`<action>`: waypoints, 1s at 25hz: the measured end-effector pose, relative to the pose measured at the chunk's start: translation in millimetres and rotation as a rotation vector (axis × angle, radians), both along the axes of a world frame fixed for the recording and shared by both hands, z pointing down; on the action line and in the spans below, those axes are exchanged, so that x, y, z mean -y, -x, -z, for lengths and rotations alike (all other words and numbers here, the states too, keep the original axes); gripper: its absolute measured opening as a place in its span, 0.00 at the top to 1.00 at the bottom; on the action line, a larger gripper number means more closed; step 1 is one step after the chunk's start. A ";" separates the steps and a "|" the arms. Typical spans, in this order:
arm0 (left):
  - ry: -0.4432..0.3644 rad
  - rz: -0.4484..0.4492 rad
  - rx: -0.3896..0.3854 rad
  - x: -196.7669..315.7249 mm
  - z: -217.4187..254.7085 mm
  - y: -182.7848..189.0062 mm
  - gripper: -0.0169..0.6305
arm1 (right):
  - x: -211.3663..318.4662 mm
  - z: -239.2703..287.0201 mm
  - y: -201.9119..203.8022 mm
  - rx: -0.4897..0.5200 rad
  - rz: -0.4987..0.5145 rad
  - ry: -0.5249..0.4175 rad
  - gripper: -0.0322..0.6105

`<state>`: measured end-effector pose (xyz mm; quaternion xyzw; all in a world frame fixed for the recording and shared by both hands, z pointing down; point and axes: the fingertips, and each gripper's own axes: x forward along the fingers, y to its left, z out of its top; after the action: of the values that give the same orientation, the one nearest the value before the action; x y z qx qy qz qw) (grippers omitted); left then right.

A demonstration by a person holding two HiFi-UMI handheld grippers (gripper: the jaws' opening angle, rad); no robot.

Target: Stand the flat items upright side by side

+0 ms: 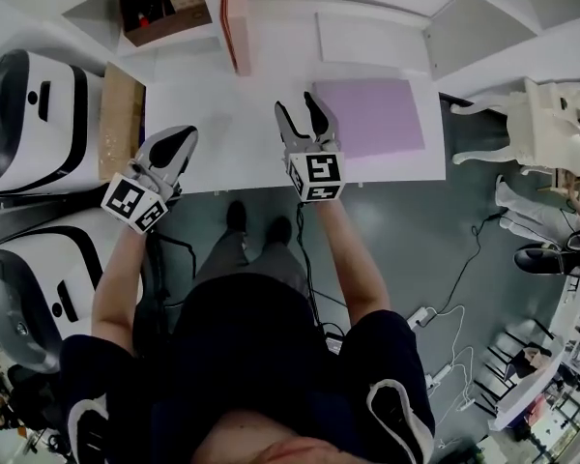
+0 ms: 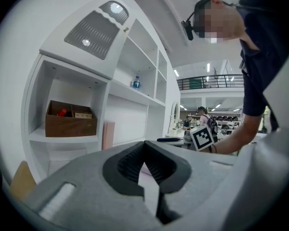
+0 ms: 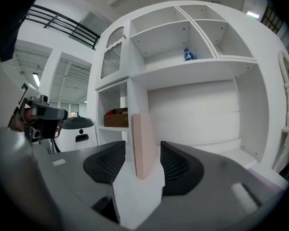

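The left gripper (image 1: 184, 135) is held clenched and empty, while the right gripper (image 1: 302, 112) is kept released, nothing gripped. A pink board (image 1: 235, 17) is seen upright well ahead of the right jaws; a lilac pad (image 1: 369, 116) lies flat just beside them, to their right.

Pink board (image 1: 235, 17) upright at back; lilac sheet (image 1: 372, 114) lying flat, well apart.

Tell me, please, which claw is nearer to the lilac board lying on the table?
Right. The right claw is just beside the left edge of the lilac board; the left claw is far to its left, by the brown board.
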<state>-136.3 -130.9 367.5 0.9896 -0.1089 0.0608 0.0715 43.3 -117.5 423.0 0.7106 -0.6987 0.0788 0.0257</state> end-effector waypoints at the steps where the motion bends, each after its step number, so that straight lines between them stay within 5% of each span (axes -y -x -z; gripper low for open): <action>1: -0.003 -0.004 0.000 -3.9 0.9 -4.4 0.97 | -8.4 1.5 -3.8 0.002 -0.007 0.000 0.60; 8: -0.014 -0.022 0.002 -28.7 8.1 -39.8 0.97 | -72.3 15.2 -36.3 0.022 -0.058 0.005 0.60; 25: -0.076 -0.091 0.009 -84.1 27.6 -142.7 0.53 | -195.5 40.2 -105.0 0.036 -0.153 0.019 0.59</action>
<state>6.4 -46.8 339.8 0.9953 -0.0663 0.0642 0.0306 148.3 78.0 382.9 0.7600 -0.6421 0.1002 0.0138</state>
